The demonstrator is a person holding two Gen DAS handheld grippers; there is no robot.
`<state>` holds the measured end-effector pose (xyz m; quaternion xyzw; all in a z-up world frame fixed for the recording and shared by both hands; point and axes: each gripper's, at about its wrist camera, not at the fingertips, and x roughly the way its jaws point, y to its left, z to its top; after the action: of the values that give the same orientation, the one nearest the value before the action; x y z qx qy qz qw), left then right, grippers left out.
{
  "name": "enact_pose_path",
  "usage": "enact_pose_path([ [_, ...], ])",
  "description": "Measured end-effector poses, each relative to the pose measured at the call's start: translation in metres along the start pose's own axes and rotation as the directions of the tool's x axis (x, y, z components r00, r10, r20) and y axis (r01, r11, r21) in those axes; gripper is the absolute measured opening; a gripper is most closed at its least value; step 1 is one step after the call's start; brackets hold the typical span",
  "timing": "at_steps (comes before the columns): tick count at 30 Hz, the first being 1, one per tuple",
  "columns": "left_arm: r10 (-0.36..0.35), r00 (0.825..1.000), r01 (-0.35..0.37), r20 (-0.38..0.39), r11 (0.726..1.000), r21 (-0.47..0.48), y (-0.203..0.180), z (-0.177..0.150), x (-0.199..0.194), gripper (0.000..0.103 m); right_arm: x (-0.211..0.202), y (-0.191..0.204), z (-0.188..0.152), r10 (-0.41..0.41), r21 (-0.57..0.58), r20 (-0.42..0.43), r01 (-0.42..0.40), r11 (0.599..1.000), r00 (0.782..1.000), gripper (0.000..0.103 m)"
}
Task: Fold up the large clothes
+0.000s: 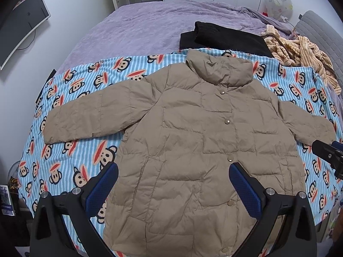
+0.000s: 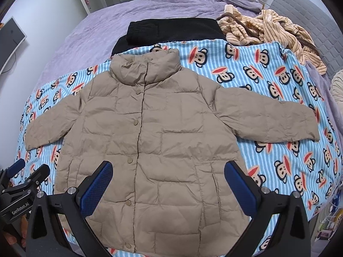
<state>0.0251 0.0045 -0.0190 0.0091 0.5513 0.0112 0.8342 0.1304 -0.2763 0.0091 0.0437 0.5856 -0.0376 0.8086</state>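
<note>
Purple bedspread [image 1: 133, 27] covers the bed. On it, a blue striped monkey-print blanket [image 1: 85, 154]. Tan puffer jacket [image 1: 193, 132] lies flat on the blanket, front up, snapped closed, both sleeves spread out. Folded black garment [image 2: 171, 30] and striped orange fleece [image 2: 268, 30] beyond the collar. Left gripper [image 1: 173, 184] jaws wide apart, holding nothing, above the hem. Right gripper [image 2: 168, 182] likewise spread, empty. Wall monitor [image 1: 19, 27] at left.

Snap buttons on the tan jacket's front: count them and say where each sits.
5 on the tan jacket, in a line down the placket: below the collar, chest, waist, lower front, hem. The collar may hide more.
</note>
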Motion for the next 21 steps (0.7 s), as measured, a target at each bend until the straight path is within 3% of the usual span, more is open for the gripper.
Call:
enact_pose_path([
  [21,0.010,1.000,-0.010,0.019,1.000,-0.013,0.0028,-0.0032,-0.0066,0.103,-0.0070,-0.0012,-0.0055,-0.018,-0.003,0.021,0.018,1.000,1.000,0.103],
])
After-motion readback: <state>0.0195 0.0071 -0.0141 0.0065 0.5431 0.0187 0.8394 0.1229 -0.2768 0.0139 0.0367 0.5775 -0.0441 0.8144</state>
